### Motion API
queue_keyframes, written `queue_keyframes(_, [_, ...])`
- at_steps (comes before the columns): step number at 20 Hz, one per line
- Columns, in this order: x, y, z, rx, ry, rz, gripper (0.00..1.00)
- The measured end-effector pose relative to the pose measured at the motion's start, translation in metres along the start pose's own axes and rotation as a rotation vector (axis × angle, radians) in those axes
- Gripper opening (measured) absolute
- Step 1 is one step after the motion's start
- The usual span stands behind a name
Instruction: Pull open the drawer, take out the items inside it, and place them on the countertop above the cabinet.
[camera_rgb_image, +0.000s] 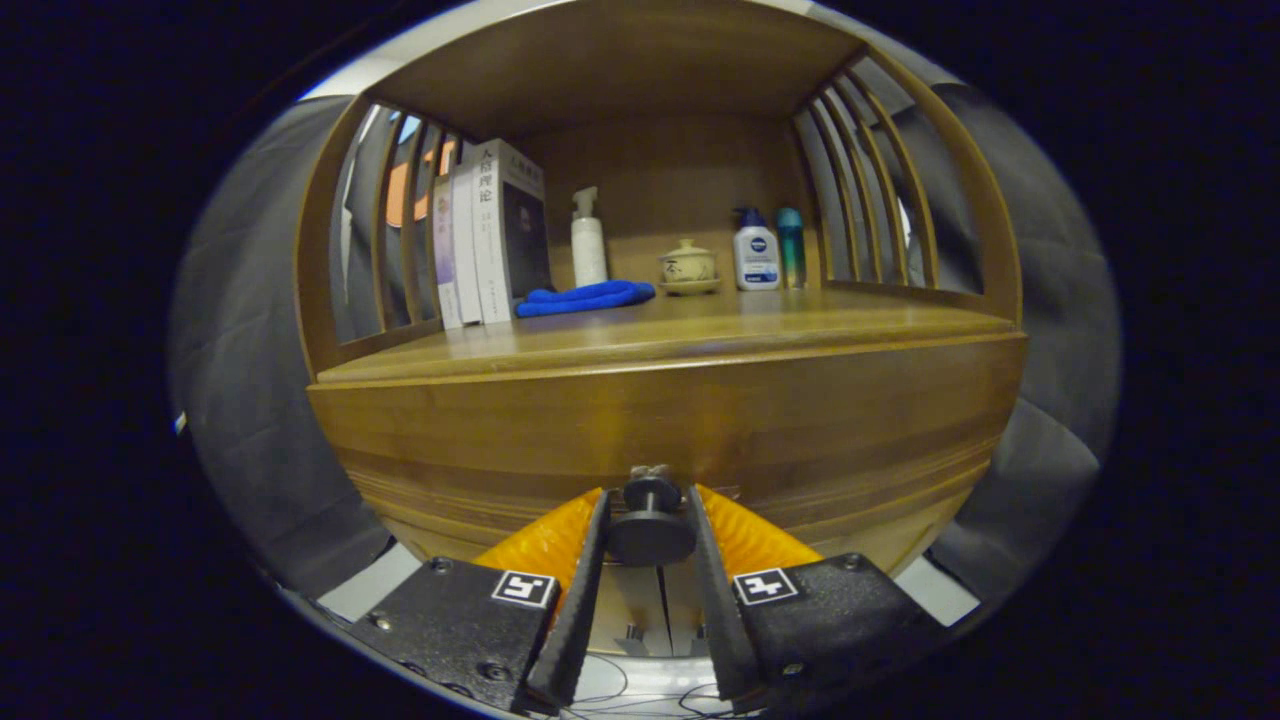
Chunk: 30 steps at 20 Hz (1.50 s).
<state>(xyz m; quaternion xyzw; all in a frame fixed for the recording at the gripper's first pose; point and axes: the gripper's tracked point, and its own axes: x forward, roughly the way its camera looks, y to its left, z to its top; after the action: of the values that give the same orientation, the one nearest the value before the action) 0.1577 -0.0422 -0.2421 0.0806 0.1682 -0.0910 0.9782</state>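
A wooden cabinet fills the view, its drawer front (800, 420) right ahead of me and looking flush with the cabinet. A dark round knob (651, 525) sticks out of the drawer front. My gripper (648, 500) has one finger on each side of that knob, both pressed against it. Above the drawer runs the wooden countertop (640, 335), with a roofed alcove behind it. The drawer's inside is hidden.
On the countertop stand upright books (490, 235) at the left, a folded blue cloth (585, 297), a white pump bottle (588, 245), a small lidded cup on a saucer (687, 266), a white-and-blue bottle (757, 252) and a teal bottle (791, 245). Slatted wooden sides flank the alcove.
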Motion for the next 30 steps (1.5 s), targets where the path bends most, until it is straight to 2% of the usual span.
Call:
queue_keyframes(2, [-0.003,0.000,-0.001,0.003,0.002,-0.016,0.48])
queue_keyframes(6, [-0.001,0.003,-0.002,-0.002,0.045,0.011,0.40])
queue_keyframes(9, [-0.017,0.000,-0.006,-0.038,0.051,0.010,0.36])
queue_keyframes(18, [-0.096,0.000,-0.033,-0.061,0.060,0.029,0.35])
queue_keyframes(22, [-0.132,0.000,-0.045,-0.043,0.069,0.079,0.35])
queue_keyframes(30, [-0.178,-0.004,-0.069,-0.105,0.081,0.082,0.35])
